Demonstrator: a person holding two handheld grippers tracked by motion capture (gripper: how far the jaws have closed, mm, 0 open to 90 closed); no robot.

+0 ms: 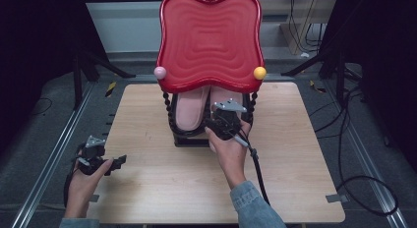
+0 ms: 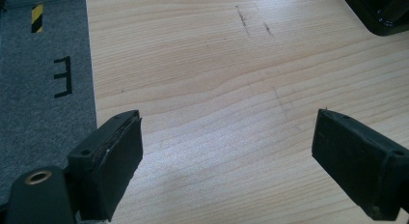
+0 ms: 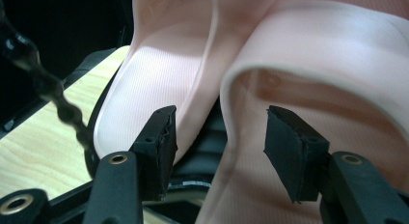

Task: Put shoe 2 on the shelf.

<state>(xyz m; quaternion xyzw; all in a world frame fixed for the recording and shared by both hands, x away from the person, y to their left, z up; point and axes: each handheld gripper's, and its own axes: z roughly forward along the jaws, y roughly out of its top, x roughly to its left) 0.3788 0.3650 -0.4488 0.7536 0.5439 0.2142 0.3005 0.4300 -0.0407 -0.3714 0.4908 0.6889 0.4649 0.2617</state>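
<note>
I see a red wavy tray [image 1: 210, 39] at top centre, bearing a pink ball [image 1: 160, 72] and a yellow ball [image 1: 259, 72]; cables [image 1: 354, 154], perhaps power leads, at right.

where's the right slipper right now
In the high view the right slipper lies on the black lower shelf under the red tray, beside the left slipper, at the right gripper.
</note>
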